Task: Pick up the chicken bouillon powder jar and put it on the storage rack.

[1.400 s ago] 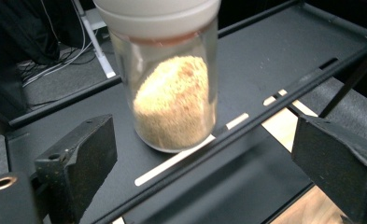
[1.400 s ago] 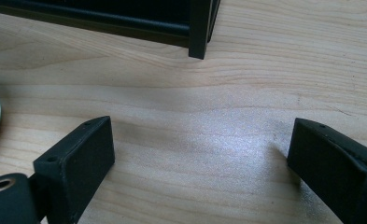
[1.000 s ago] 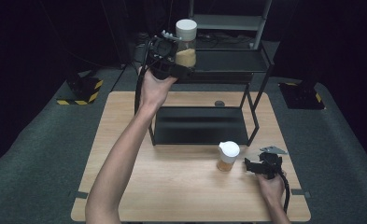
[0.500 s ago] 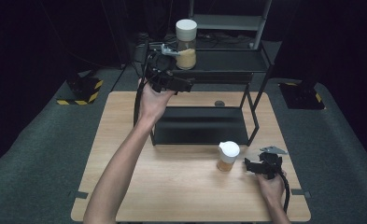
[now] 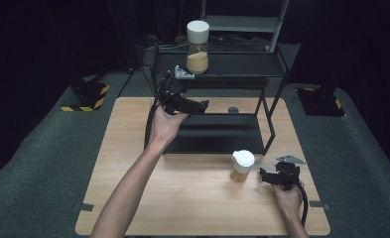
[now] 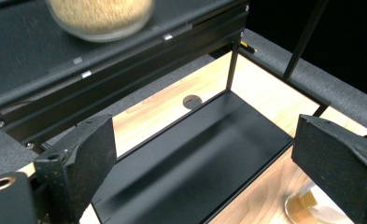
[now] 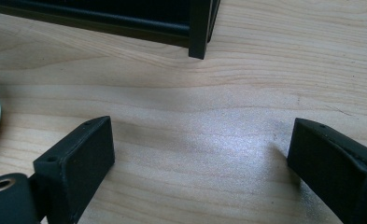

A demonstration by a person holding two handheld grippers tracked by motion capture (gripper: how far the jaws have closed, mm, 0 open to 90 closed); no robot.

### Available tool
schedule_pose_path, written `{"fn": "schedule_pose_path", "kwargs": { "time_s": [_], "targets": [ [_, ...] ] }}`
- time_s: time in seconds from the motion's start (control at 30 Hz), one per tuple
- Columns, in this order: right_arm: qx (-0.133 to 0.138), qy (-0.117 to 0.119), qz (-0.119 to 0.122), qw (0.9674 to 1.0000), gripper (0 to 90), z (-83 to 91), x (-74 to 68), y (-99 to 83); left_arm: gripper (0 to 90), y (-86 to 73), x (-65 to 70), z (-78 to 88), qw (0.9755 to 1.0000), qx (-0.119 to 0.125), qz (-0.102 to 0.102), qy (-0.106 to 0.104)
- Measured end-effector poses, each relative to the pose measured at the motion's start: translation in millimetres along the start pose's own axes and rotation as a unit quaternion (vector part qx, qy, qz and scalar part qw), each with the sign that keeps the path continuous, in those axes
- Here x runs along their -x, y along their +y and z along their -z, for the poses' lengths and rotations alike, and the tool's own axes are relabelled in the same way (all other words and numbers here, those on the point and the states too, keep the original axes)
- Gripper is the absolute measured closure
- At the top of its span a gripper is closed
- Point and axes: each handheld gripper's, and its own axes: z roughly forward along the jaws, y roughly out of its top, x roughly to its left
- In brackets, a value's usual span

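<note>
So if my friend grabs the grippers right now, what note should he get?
Left gripper: open, empty, in the air by the black metal rack, below the tall clear jar of tan grains with a white lid standing on the upper shelf.
Right gripper: open, empty, low over the wooden table, beside the short clear jar with a white lid.
Done: tall jar shelved.
Left: probably the short jar, still on the table.

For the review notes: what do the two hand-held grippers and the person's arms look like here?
Both are black. The left hand-held gripper and the right hand-held gripper each carry a grey three-cornered plate on top and trail a black cable. In the gripper views, each has two blocky matte-black jaws with small holes, plus a brass-coloured ring at the lower left. The forearms are bare, with no sleeves or gloves visible.
</note>
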Motion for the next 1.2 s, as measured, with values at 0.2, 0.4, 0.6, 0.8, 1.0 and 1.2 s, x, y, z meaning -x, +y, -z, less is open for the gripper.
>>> {"fn": "schedule_pose_path", "kwargs": {
  "time_s": [0.2,0.4,0.6,0.8,1.0,1.2],
  "targets": [
    [0.000,0.000,0.000,1.0000,6.6,0.0,0.0,0.0,6.4,-19.0,11.3,-3.7,0.9994,0.005,-0.033,0.010],
    [0.000,0.000,0.000,1.0000,6.6,0.0,0.0,0.0,6.0,-36.6,8.6,-13.7,0.9997,-0.001,-0.025,-0.006],
    [0.000,0.000,0.000,1.0000,6.6,0.0,0.0,0.0,6.7,-53.9,5.5,-21.3,0.9999,0.000,-0.013,-0.011],
    [0.000,0.000,0.000,1.0000,6.6,0.0,-0.1,0.0,7.0,-75.8,4.9,-31.6,0.9999,-0.005,-0.002,-0.014],
    [0.000,0.000,0.000,1.0000,6.6,0.0,0.0,0.0,7.3,-97.9,3.4,-42.5,0.9997,-0.014,0.014,-0.013],
    [0.000,0.000,-0.001,1.0000,6.6,0.0,-0.1,0.0,8.0,-117.4,4.4,-52.2,0.9994,-0.023,0.025,-0.006]
  ]
}}
